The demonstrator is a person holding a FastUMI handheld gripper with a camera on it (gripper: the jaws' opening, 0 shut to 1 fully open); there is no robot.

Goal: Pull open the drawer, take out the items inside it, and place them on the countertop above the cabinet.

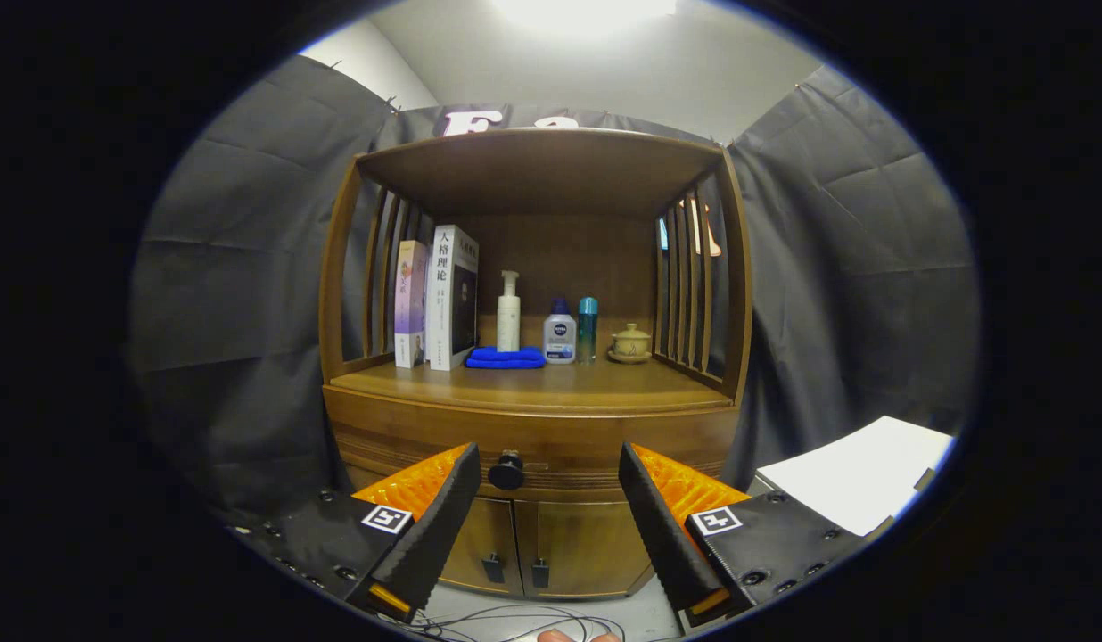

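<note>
**Drawer shut, fingers spread short of the knob**

Contents of the drawer [533,446] hidden behind its closed front. Book covers too small to read with any certainty; bottle labels likewise. Lower cabinet doors [515,548] partly covered by the fingers. White sheet [859,473] to the right of the cabinet cut off at its far corner. Something pale just below the cables [515,620] on the floor, too little showing to tell what.

Gripper [546,477] spread wide, holding nothing, fingers apart on either side of the knob [506,470]. Knob dark and round, set on the drawer front, just right of the left finger [435,526] and well left of the right finger [658,526]; not touched by either, lying beyond them.

Drawer directly under the worktop [533,385]. On the worktop, under the roofed shelf frame: two upright books [439,299] at the left, a folded blue cloth [506,358] beside them, a white pump bottle [509,312] standing behind the cloth, then a small clear bottle [560,332], a teal bottle [588,328], and a lidded cup [630,343] at the right.
</note>
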